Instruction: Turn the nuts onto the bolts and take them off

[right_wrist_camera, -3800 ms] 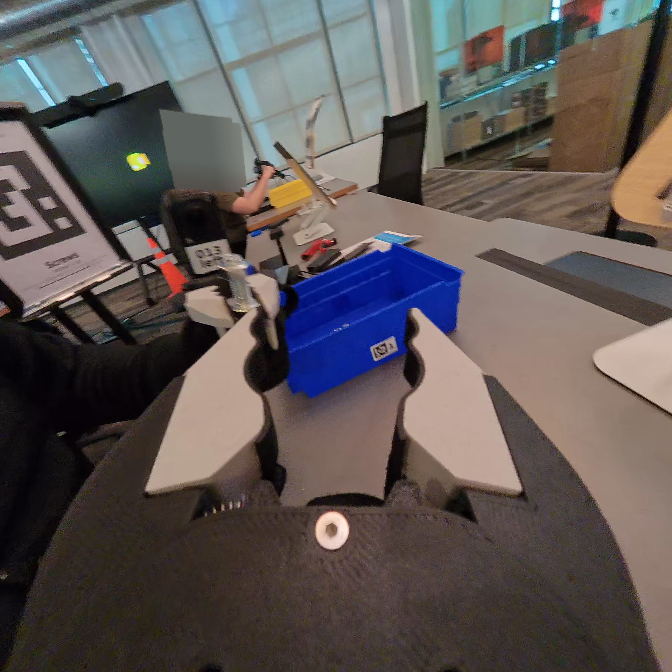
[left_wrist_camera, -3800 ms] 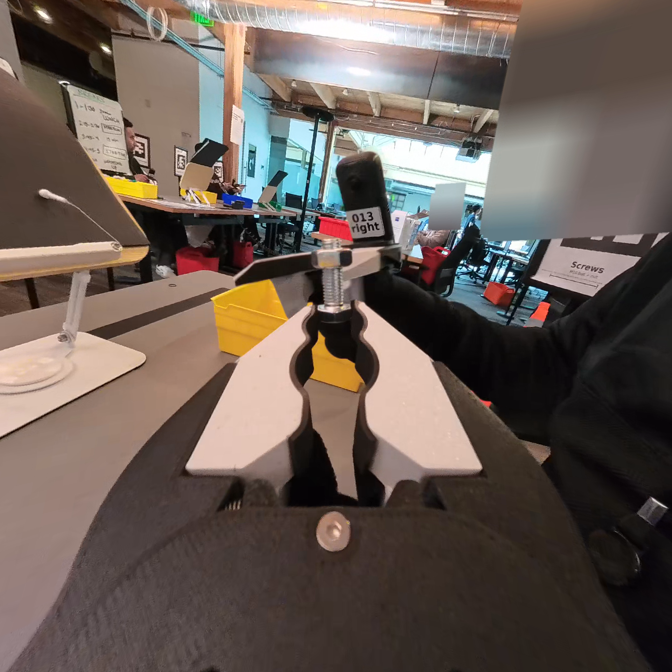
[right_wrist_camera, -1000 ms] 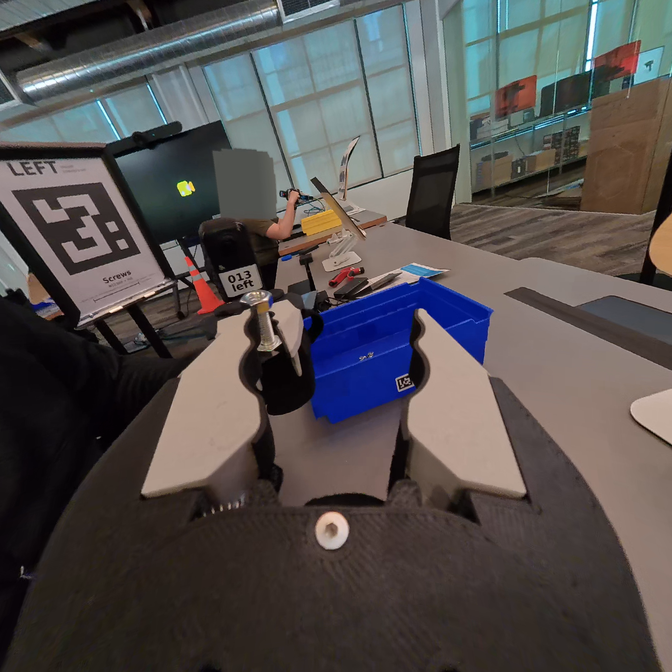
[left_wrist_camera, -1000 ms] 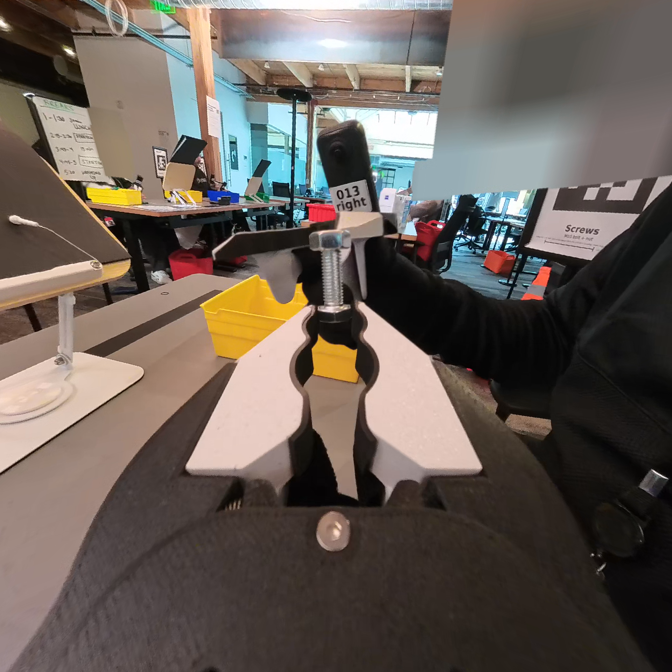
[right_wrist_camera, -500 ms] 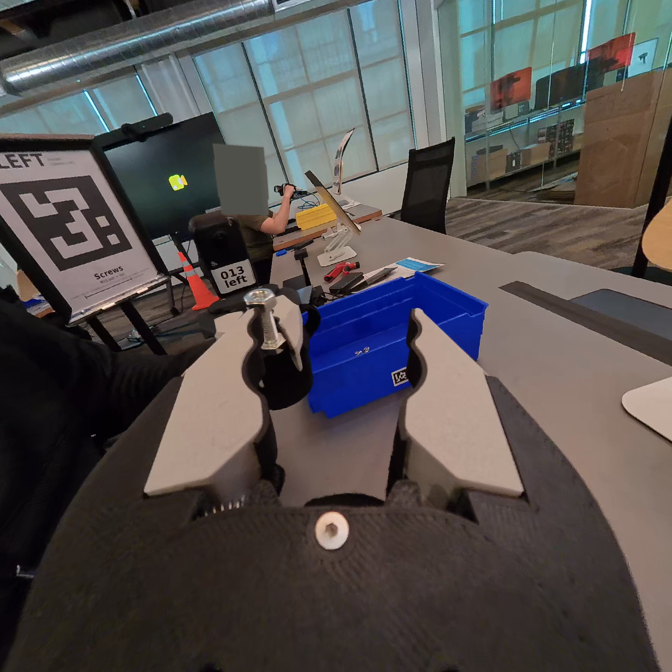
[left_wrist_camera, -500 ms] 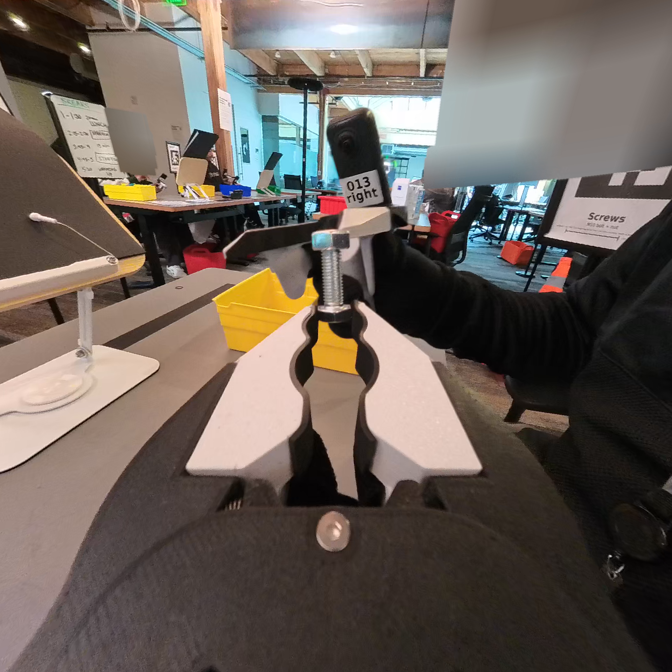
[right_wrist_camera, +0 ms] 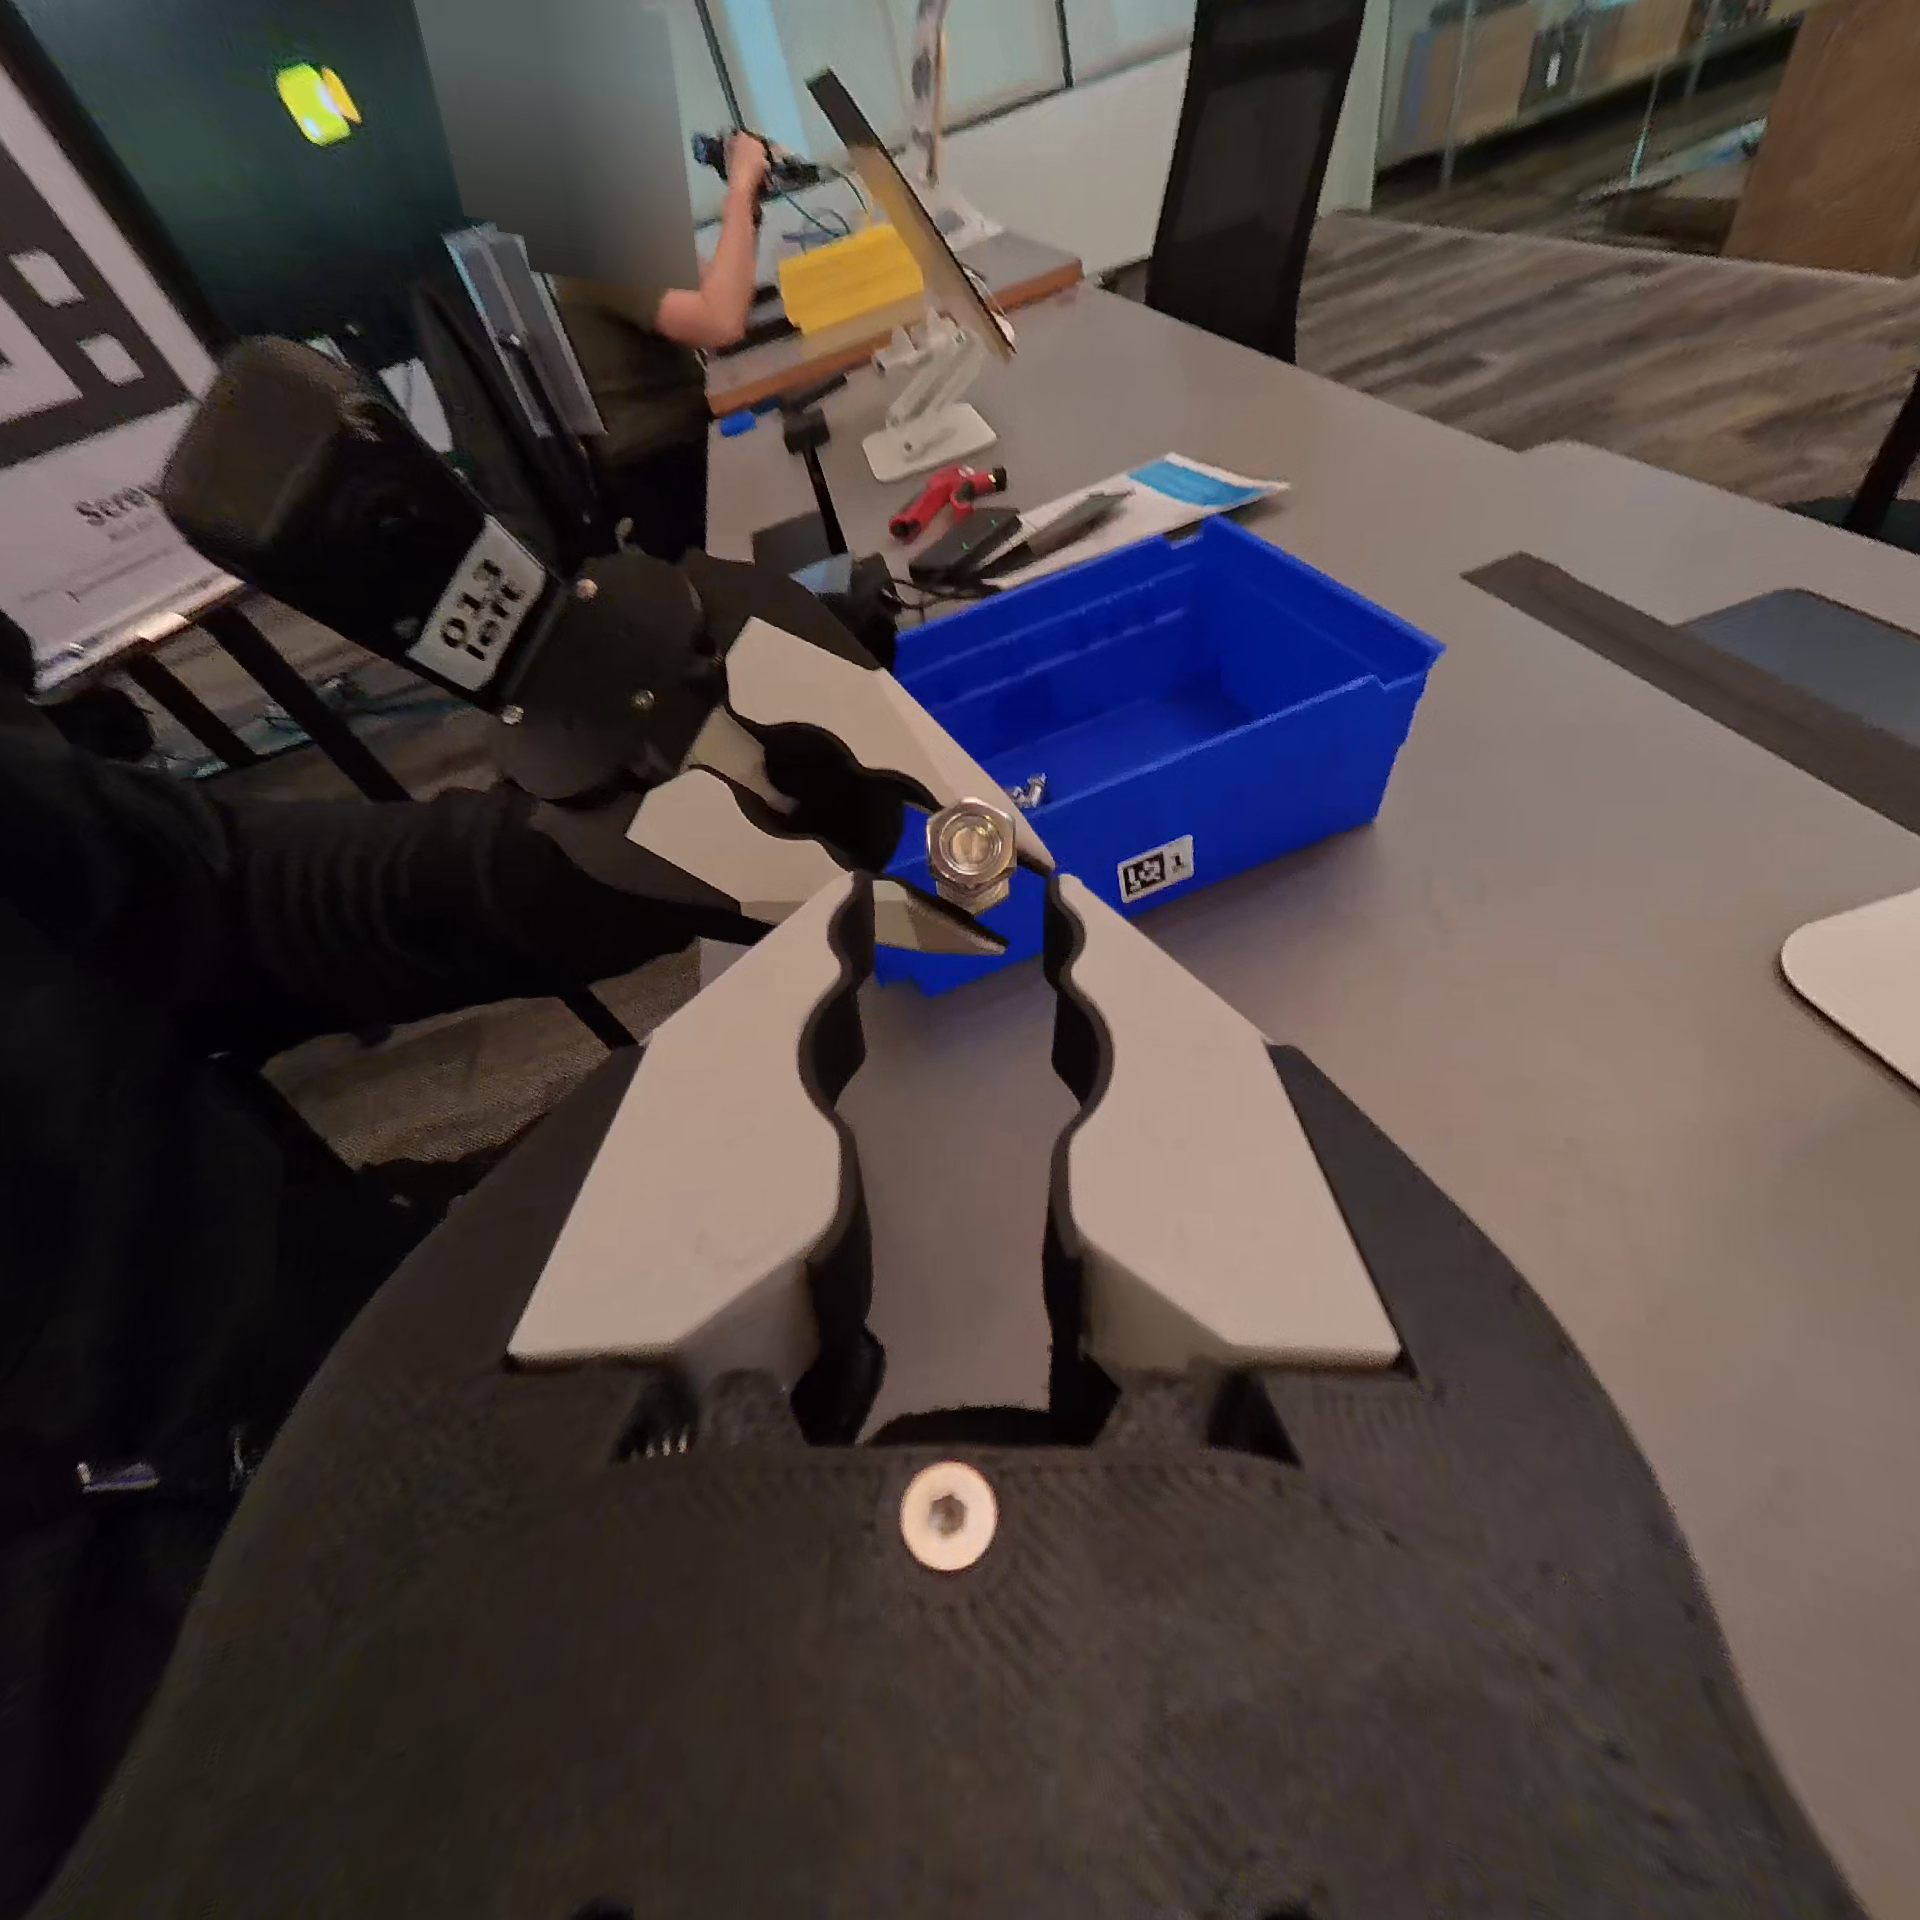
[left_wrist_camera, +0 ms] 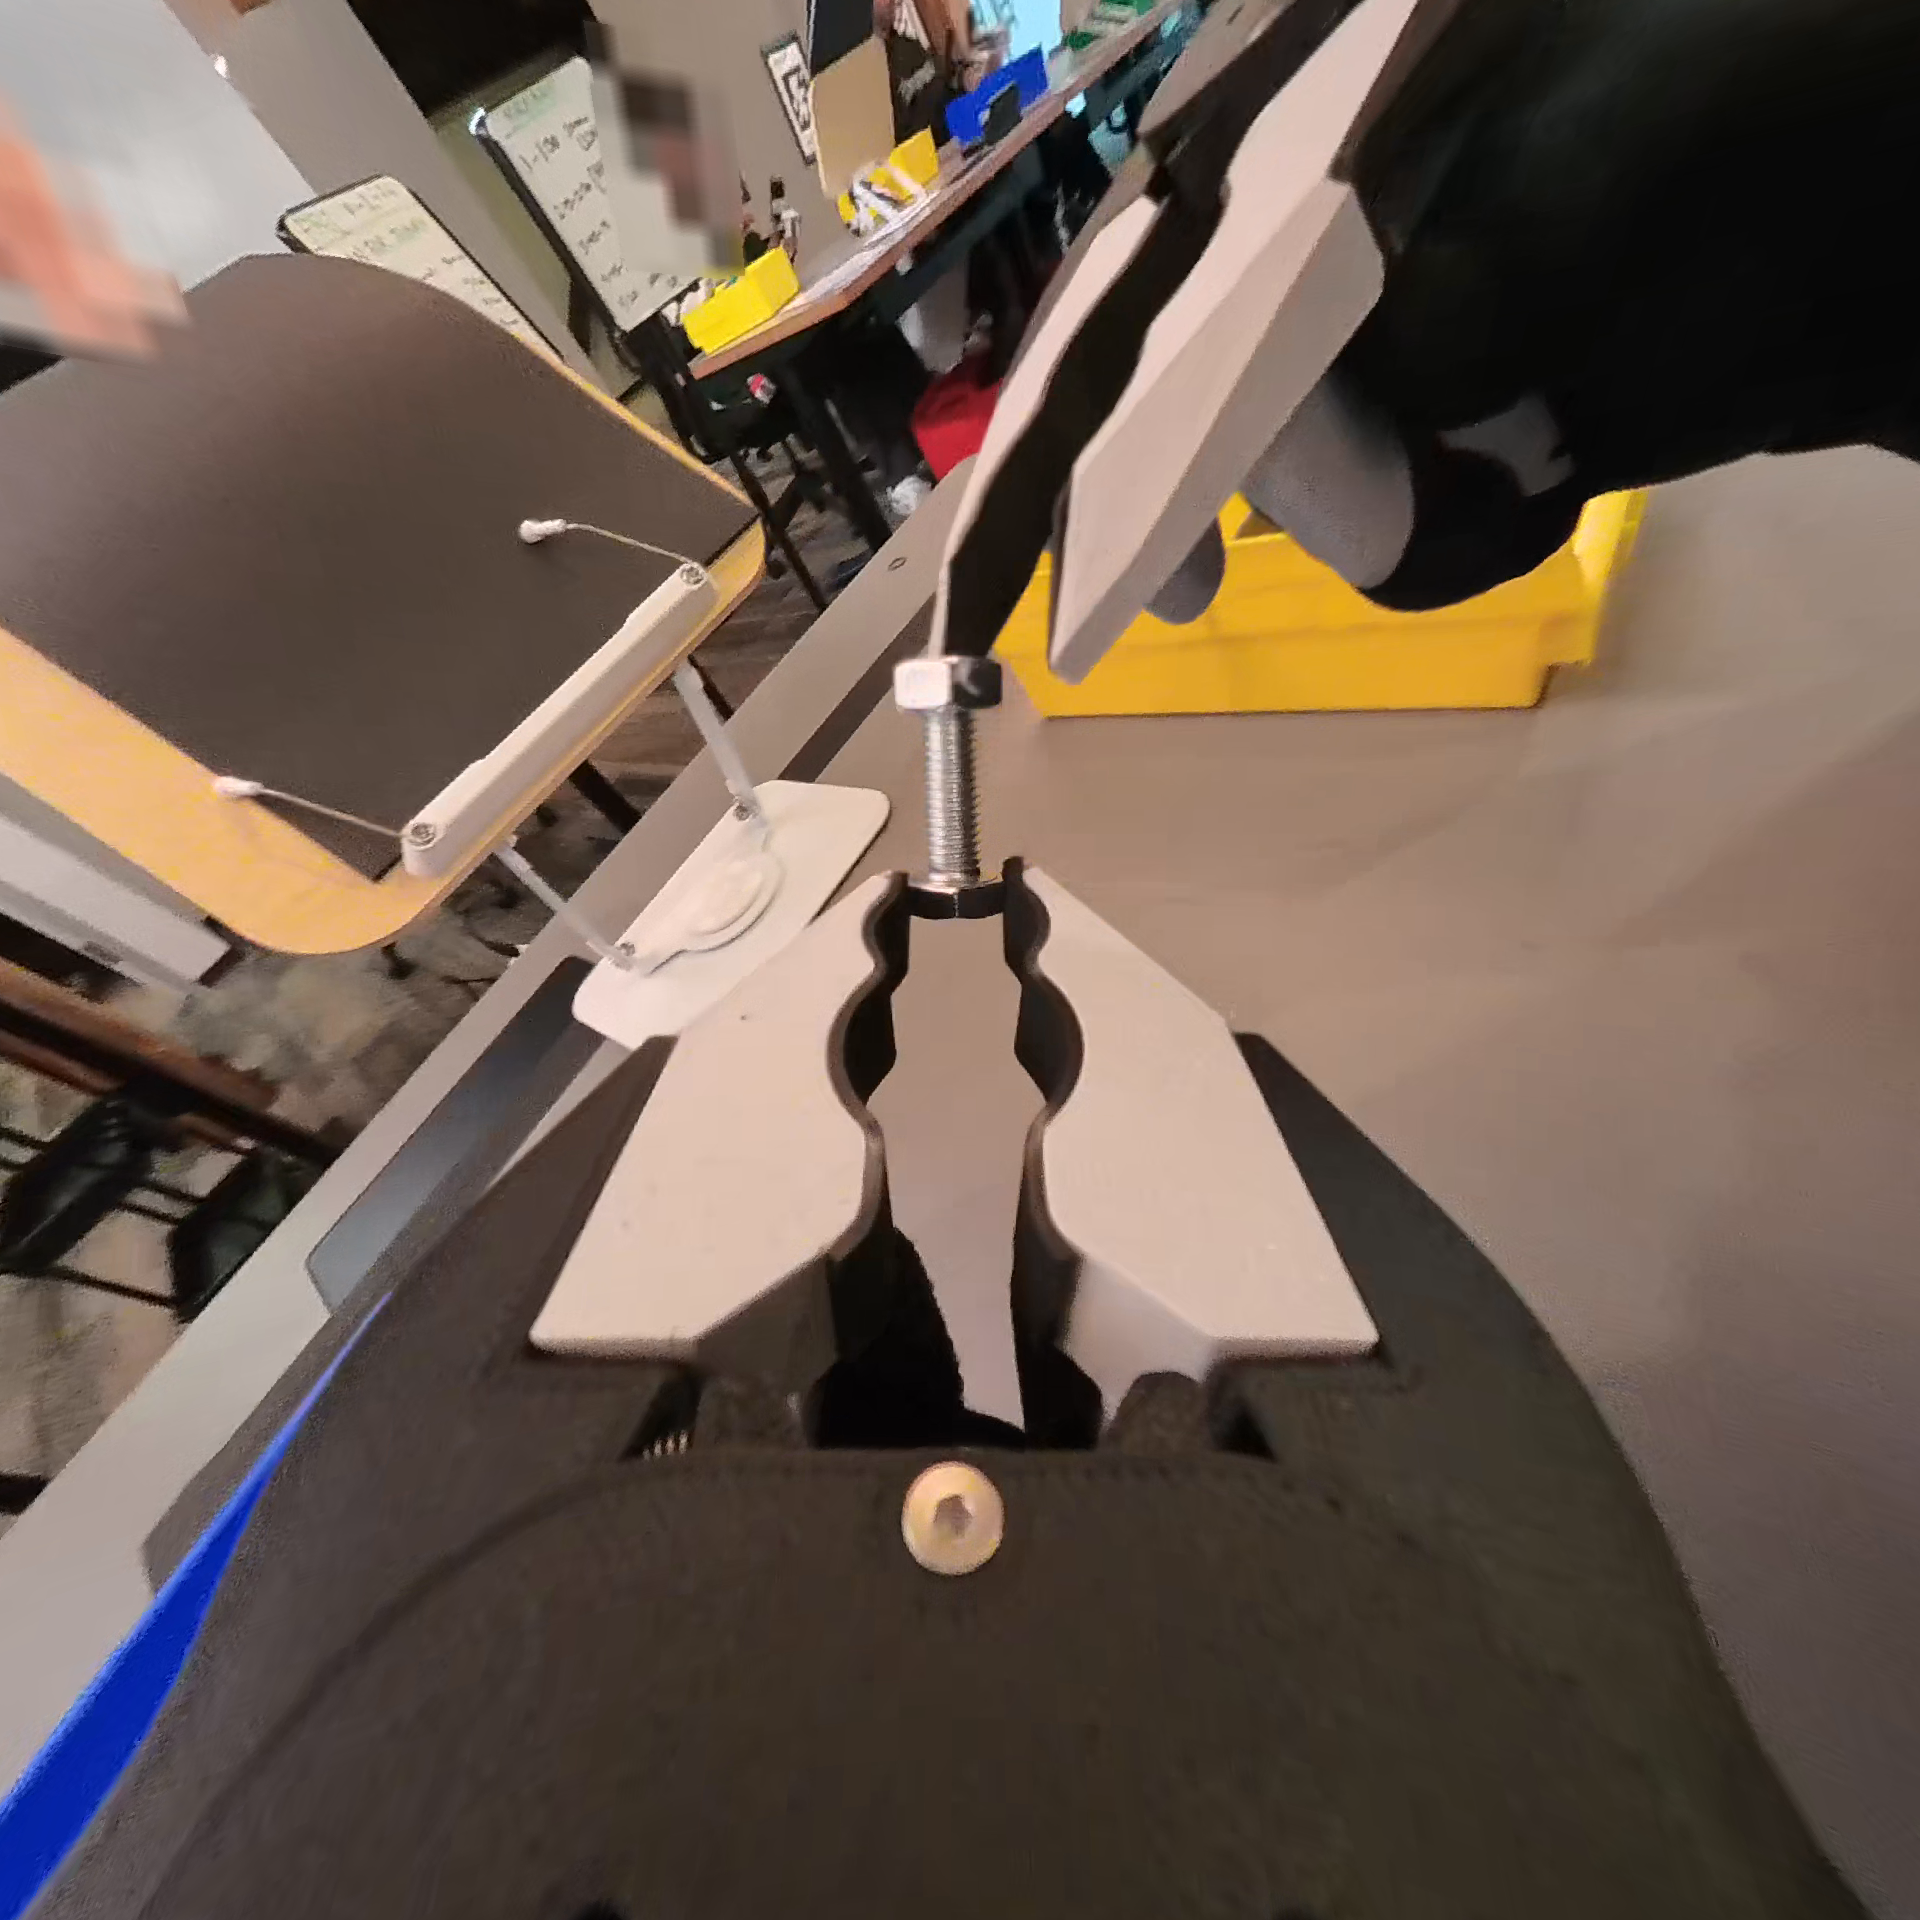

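My left gripper (left_wrist_camera: 956, 902) is shut on a nut (left_wrist_camera: 954, 900) at its fingertips. A silver bolt (left_wrist_camera: 950, 779) is threaded in the nut and stands straight out from it, its hex head (left_wrist_camera: 948, 686) at the far end. My right gripper (right_wrist_camera: 956, 891) comes in from the upper right in the left wrist view (left_wrist_camera: 1013, 655). Its jaws are narrowed, with the tips on either side of the bolt head (right_wrist_camera: 971, 840); one tip touches the head and a gap shows beside the other. The left gripper (right_wrist_camera: 935, 930) reaches in from the left in the right wrist view.
A blue bin (right_wrist_camera: 1226, 790) with a few small parts stands on the grey table (right_wrist_camera: 1507, 1091) just behind the bolt. A yellow bin (left_wrist_camera: 1351, 634) stands behind the right gripper. A tilted dark board on a white stand (left_wrist_camera: 727, 914) is at the left. A person works at a far table. Left and right tips are no more than a few centimetres apart.
The right gripper has swung over the bolt head and its jaws have narrowed from wide open. The left gripper has tilted down toward the table, still holding the nut.
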Tool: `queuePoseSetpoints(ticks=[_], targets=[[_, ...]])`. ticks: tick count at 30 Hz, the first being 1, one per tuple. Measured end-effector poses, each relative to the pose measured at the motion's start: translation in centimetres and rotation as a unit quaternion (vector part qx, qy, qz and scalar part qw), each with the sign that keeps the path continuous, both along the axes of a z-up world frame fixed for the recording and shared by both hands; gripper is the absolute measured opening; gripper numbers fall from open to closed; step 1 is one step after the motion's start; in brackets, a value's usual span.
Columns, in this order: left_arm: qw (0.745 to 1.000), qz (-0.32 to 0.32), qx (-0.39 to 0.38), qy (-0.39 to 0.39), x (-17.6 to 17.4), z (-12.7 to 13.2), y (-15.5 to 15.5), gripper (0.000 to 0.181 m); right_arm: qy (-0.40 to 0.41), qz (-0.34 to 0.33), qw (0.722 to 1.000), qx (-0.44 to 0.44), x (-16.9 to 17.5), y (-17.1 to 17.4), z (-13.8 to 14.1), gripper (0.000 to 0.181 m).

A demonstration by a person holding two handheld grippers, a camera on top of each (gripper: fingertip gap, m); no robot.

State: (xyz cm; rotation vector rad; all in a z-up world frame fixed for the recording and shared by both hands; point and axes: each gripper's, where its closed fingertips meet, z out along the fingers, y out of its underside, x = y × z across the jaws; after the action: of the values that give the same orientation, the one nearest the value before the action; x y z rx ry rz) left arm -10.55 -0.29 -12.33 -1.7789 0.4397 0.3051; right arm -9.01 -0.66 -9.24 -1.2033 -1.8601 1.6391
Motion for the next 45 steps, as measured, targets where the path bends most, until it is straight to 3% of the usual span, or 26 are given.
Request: queuePoseSetpoints(ticks=[6,14,18,24,25,26,30,33,37,41,45], targets=[[0.999,0.009,-0.016,0.033,-0.2,-0.6,0.0,0.016,-0.007,-0.017,1.000,0.010,-0.5,-0.1,-0.6,0.023],[0.998,-0.024,-0.043,0.025,0.5,-1.0,-0.2,0.016,0.000,0.009,0.998,0.065,-0.1,-0.3,-1.1,0.015],[0.996,-0.064,-0.063,-0.009,1.4,-1.2,-0.6,0.016,0.025,0.054,0.984,0.169,0.6,-0.7,-1.4,0.016],[0.993,-0.086,-0.064,-0.058,1.9,-1.3,-0.7,0.016,0.073,0.083,0.924,0.367,0.7,-0.4,-1.6,0.017],[0.993,-0.085,-0.061,-0.060,1.8,-1.2,-0.6,0.016,0.070,0.077,0.920,0.377,0.5,-0.2,-1.7,0.027],[0.993,-0.084,-0.059,-0.062,1.8,-1.1,-0.6,0.016,0.063,0.067,0.923,0.375,0.2,0.1,-1.7,0.041],[0.996,-0.059,-0.047,-0.048,0.9,-0.9,-0.5,0.016,0.048,0.034,0.959,0.278,0.1,0.5,-1.1,0.048],[0.999,-0.026,-0.041,-0.012,0.1,-0.8,-0.3,0.016,0.013,0.001,0.991,0.135,0.0,1.0,-0.5,0.044],[0.999,-0.001,-0.040,0.031,-0.2,-1.0,0.0,0.016,-0.040,-0.005,0.999,-0.027,-0.1,0.7,-1.2,0.038],[0.995,0.011,-0.057,0.080,-0.1,-1.7,0.1,0.016,-0.052,-0.007,0.997,-0.063,-0.4,0.2,-2.0,0.032],[0.995,0.004,-0.064,0.072,0.2,-2.0,0.2,0.016,-0.034,-0.008,0.999,-0.030,-0.6,0.0,-2.3,0.015]])
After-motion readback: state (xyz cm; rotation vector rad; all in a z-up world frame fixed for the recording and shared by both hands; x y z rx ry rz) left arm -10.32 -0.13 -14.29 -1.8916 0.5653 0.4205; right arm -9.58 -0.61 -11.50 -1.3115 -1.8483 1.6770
